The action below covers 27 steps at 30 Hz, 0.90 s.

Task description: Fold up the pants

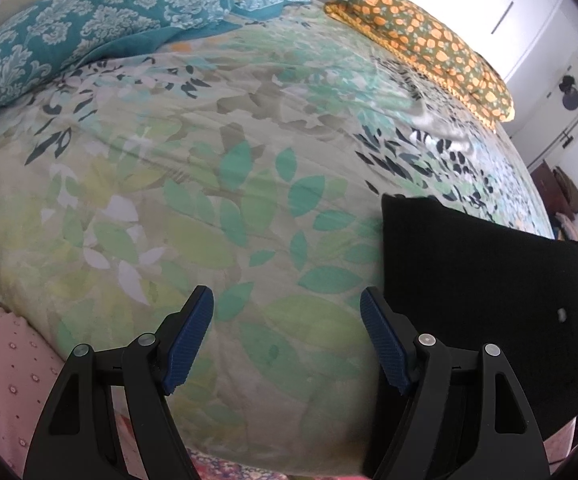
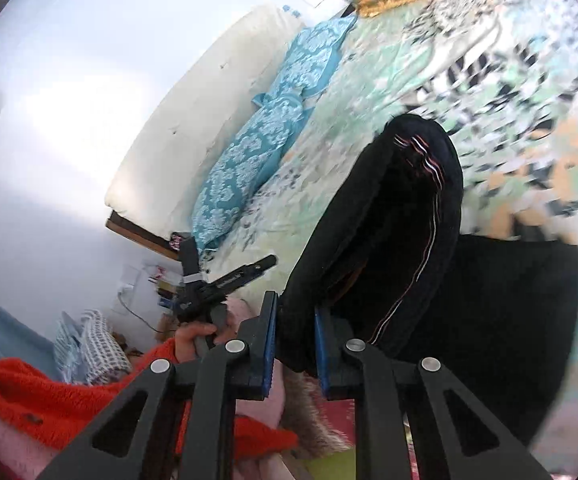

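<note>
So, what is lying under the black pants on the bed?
The black pants rest on the leaf-patterned bedspread, which shows all around them. The right tongs lift one part of them. Whatever lies beneath the flat part is covered.

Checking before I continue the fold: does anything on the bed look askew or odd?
Nothing damaged or spilled. The right gripper has pinched the black pants, lifting a bunched loop rather than a flat edge. The left gripper hangs open over the bedspread.

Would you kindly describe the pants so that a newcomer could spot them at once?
Start at the leaf-patterned bedspread covering the bed. Near its front edge lie the black fabric pants, one end pinched in the right gripper. They are the only plain dark thing there, with thin white and red side stripes.
</note>
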Available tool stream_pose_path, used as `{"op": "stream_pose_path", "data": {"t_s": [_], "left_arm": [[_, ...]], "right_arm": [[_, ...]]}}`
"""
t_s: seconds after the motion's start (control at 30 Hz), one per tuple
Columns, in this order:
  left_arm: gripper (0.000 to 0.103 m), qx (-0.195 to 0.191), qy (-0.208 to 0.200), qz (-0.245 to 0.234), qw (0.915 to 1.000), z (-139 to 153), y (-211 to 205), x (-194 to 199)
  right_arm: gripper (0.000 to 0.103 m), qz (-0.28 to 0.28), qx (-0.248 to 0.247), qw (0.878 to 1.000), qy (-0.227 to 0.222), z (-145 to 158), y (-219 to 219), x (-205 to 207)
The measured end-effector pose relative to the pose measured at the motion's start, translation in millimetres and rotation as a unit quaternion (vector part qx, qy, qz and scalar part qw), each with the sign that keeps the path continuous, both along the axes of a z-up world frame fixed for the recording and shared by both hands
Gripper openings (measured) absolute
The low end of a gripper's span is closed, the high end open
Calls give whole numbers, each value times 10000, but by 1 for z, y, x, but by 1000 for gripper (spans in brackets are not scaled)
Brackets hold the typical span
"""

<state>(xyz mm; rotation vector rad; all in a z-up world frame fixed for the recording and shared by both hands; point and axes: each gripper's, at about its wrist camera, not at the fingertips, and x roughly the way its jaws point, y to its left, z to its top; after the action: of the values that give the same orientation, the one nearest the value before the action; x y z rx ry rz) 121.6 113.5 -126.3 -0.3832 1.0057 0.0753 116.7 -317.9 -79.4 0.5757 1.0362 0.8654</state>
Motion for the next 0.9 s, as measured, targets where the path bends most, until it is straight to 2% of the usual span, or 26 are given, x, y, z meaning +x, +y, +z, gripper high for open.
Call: {"op": "stream_pose_path", "data": {"t_s": [0.1,0.17,0.27,0.33,0.4,0.5,0.57,0.63,0.67,0.77,0.83,0.87,0.9], "left_arm": [[77,107,-76,-160,9998,5,-9,-1],[77,177,-123,-289,9994,8,-16,-1],[77,271,-178,-484,9983,12,-28,-2],[77,391,-231,-696,9965,15,-43,-3],[78,571,-302,-1029,9926,19,-63,-6],[79,932,-429,-1690,9803,21,-100,-16],[79,1169,-487,-2109,9693,19,-124,-23],[79,1451,-496,-2505,9559,12,-146,-30],[79,1570,-479,-2661,9499,8,-155,-32],[79,1743,-398,-2938,9390,-2,-172,-35],[78,1841,-373,-3033,9342,-7,-178,-35],[79,1906,-357,-3054,9323,-10,-180,-36],[79,1975,-336,-3061,9307,-13,-183,-37]], "right_arm": [[17,-252,-371,9990,67,-2,-28,-10],[17,-521,-619,9963,299,-18,-46,-15],[17,-842,-1264,9845,879,-60,-71,-14],[17,-880,-1829,9713,1239,-96,-68,-14],[19,-995,-1803,9688,1381,-110,-69,-9],[23,-1271,-1612,9677,1463,-106,-77,-4],[28,-1274,-1960,9648,1209,-87,-78,-1],[29,-1323,-2420,9592,631,-53,-73,5],[29,-1304,-2481,9592,365,-36,-69,12],[29,-1174,-2413,9631,-186,-3,-49,39],[29,-1012,-2243,9687,-322,-3,-27,66],[29,-977,-2313,9675,-295,-14,-21,75],[27,-1004,-2588,9604,-233,-27,-16,81]]}}
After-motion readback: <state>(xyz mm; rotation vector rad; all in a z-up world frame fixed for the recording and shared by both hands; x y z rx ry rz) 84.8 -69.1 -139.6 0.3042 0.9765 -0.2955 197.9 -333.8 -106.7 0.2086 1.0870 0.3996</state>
